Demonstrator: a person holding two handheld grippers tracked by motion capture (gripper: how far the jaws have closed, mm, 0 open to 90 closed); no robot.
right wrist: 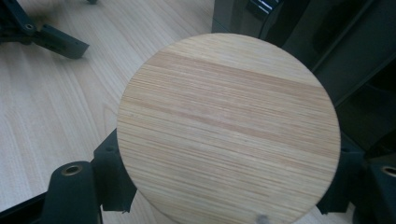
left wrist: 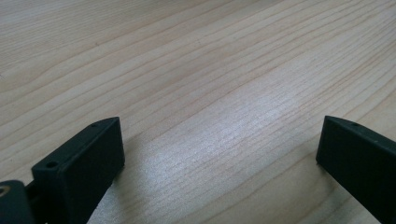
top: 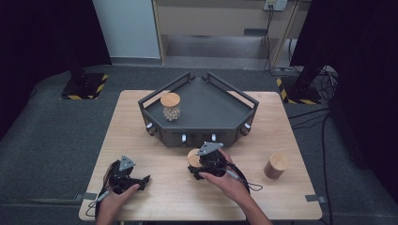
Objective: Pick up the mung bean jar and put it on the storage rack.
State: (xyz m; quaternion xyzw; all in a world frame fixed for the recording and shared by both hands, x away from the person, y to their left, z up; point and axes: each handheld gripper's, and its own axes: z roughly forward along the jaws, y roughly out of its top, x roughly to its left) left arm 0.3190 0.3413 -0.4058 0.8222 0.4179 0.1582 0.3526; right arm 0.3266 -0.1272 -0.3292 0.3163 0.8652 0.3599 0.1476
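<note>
My right gripper is shut on a jar with a round wooden lid, just in front of the dark tray's front wall. In the right gripper view the lid sits between the two black fingers, and the jar's body is hidden under it. My left gripper rests low over the bare wood at the table's front left. Its jaws stand wide apart with nothing between them. A second jar with pale balls inside stands on the tray's left part.
A third wooden-lidded jar stands alone on the table at the right. The tray has raised rails and small knobs along its front. My left gripper lies at the top left of the right gripper view, and the tray wall rises at its top right.
</note>
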